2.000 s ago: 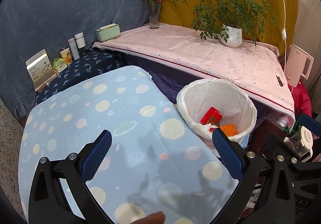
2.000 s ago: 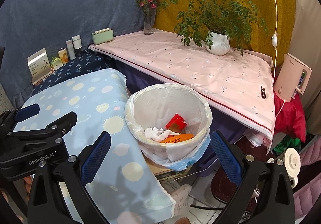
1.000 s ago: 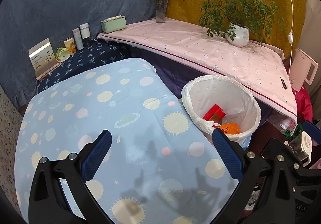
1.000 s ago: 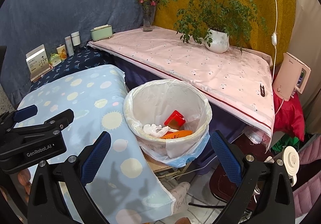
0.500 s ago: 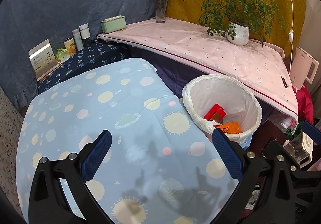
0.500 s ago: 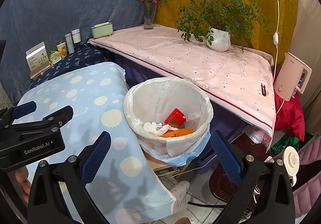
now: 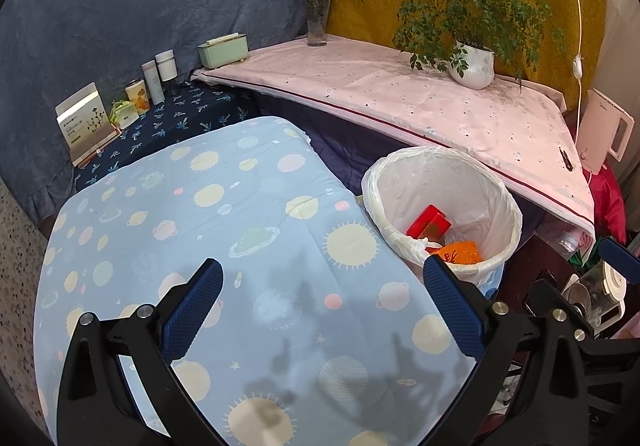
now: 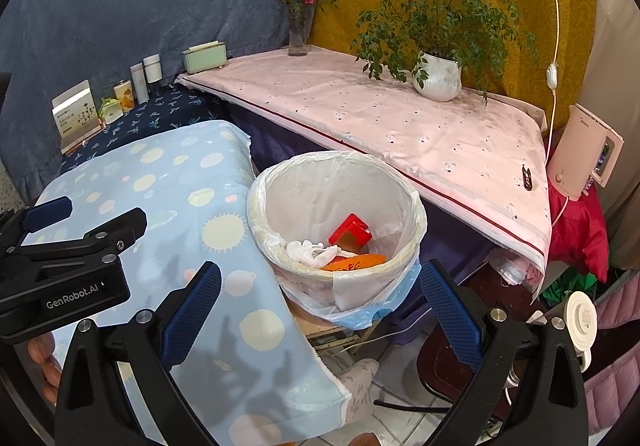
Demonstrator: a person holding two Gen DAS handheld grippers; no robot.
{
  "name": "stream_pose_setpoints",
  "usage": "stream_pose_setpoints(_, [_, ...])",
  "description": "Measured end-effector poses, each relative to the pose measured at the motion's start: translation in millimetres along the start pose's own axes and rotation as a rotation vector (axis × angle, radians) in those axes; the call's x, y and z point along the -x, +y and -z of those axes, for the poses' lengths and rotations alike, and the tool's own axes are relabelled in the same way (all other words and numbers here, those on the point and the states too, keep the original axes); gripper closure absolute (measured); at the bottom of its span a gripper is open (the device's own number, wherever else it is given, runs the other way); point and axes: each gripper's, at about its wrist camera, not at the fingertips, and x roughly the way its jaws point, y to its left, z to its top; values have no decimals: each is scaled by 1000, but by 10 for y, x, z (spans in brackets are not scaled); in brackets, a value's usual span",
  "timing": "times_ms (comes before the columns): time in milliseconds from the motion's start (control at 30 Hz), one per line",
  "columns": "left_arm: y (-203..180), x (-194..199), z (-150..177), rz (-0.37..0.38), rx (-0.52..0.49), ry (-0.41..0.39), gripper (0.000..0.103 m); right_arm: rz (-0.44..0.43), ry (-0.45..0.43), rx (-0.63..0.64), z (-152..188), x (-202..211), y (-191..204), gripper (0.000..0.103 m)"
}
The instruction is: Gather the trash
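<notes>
Right wrist: bin [image 8: 256, 206] holds red box [image 8: 350, 232], tissue, orange wrapper. Both tools [image 8: 316, 298] [image 7: 320, 306] open, empty. Tabletop [image 7: 280, 206] bare; collecting apparently done; next, check for leftovers.

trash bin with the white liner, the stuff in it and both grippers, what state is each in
white-lined round trash bin: upright, open-topped, partly filled
red box: inside bin, tilted
crumpled white tissue: inside bin
orange wrapper: inside bin
left gripper: open, empty, over the blue planet-print cloth
right gripper: open, empty
</notes>
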Motion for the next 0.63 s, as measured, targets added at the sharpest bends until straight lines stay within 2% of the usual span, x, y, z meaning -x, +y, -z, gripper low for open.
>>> stream_pose_setpoints(633, [-5, -70, 60, 10, -12, 12, 7, 18, 3, -27, 43, -16, -76, 7])
